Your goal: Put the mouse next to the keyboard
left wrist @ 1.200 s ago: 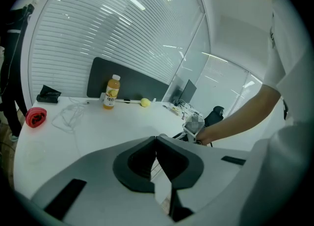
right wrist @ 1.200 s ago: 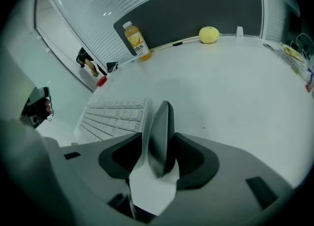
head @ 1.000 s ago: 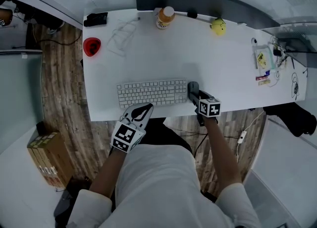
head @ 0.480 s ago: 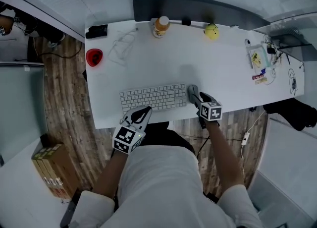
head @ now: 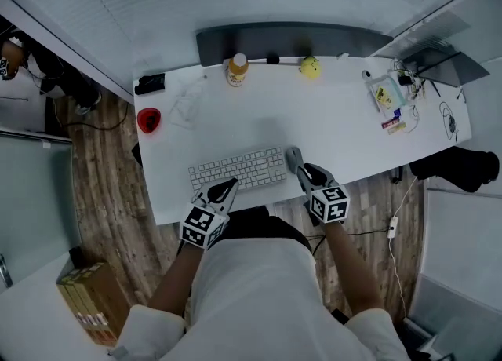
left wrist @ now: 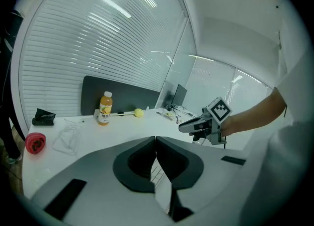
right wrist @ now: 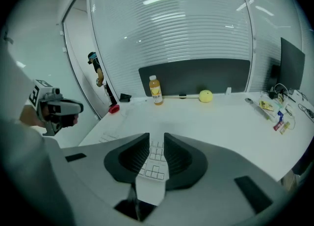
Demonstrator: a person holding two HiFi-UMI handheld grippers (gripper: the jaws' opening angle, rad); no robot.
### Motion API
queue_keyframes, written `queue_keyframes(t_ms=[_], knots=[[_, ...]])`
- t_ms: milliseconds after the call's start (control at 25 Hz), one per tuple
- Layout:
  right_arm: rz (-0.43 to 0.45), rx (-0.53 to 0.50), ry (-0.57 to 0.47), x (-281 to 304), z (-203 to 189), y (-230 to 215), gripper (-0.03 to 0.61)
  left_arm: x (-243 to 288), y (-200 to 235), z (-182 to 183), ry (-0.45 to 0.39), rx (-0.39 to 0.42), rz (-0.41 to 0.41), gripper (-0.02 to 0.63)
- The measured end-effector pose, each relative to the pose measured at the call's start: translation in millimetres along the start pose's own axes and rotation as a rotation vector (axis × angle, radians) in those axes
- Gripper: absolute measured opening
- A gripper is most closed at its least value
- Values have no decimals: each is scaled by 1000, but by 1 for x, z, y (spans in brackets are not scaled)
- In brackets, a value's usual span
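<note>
The mouse (head: 292,158) is lying just ahead of the right gripper's (head: 306,175) jaws, beside the keyboard's (head: 238,169) right end, and those jaws, wide a second ago, are now closing on nothing, suggesting the placing is done; the left gripper (head: 223,191) is idling pressed together, empty.

The keyboard (head: 238,169) is white and slim, with pale keys in even rows; it lies flat on the white surface (head: 345,120), close to the near edge, its long side roughly along that edge; the mouse (head: 292,158) is small, grey and oval, resting flat and upright on its base, its long axis pointing away from the near edge; it sits just beside the keyboard's right end, level with it; whether the two touch cannot be told.
</note>
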State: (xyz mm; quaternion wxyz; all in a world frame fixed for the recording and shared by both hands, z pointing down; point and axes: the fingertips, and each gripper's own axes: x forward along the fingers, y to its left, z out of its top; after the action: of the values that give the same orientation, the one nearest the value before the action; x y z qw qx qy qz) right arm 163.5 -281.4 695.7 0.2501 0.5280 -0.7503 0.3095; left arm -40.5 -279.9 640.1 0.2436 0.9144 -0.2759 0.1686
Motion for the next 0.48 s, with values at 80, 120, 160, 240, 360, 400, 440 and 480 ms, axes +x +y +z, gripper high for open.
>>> queue_keyframes(t_ms=[80, 120, 160, 240, 360, 400, 440, 480], knots=[[-9, 1, -38, -15, 8, 3, 100, -3, 3, 4, -7, 9, 9, 18], [-14, 1, -53, -22, 11, 4, 97, -5, 3, 6, -9, 13, 13, 18], [-17, -1, -65, -29, 13, 5, 91, -6, 3, 8, -12, 17, 15, 18], [-19, -4, -85, -41, 16, 6, 77, -9, 2, 11, -14, 33, 22, 18], [-19, -12, -116, -58, 18, 5, 57, -14, 3, 19, -28, 51, 49, 18], [-17, -14, -130, -63, 18, 5, 51, -16, 4, 22, -35, 52, 61, 18], [-13, -16, -144, -68, 19, 4, 48, -18, 3, 25, -43, 52, 72, 18], [-7, -18, -158, -73, 20, 4, 46, -20, 2, 27, -49, 54, 81, 18]])
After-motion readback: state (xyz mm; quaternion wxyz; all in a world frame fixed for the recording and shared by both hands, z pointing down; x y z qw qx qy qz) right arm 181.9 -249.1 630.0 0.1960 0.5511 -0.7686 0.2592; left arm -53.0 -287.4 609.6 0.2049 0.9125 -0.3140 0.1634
